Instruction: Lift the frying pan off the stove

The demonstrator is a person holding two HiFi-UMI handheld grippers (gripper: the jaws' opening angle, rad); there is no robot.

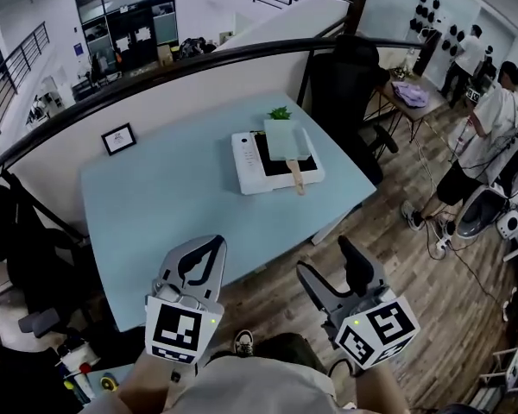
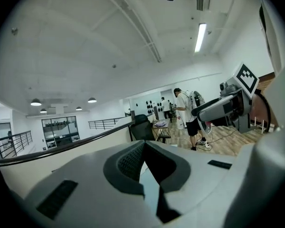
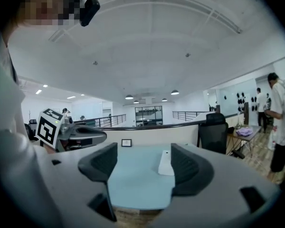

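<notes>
A pale green square frying pan [image 1: 285, 139] with a wooden handle [image 1: 295, 179] rests on a white stove [image 1: 246, 169] at the far right of the light blue table [image 1: 164, 205]. Both grippers are held low near the table's front edge, well short of the pan. My left gripper [image 1: 214, 243] is shut with its tips touching and nothing in it; in the left gripper view [image 2: 143, 145] it points up over the table. My right gripper [image 1: 325, 259] stands open and empty. In the right gripper view [image 3: 142, 163] the white stove [image 3: 165, 163] shows between the jaws, far off.
A small framed picture [image 1: 118, 138] stands at the table's back left and a green plant [image 1: 280, 112] behind the stove. A black office chair [image 1: 345, 84] is beyond the table's right corner. People [image 1: 492, 136] stand by a desk [image 1: 412, 93] on the wooden floor at right.
</notes>
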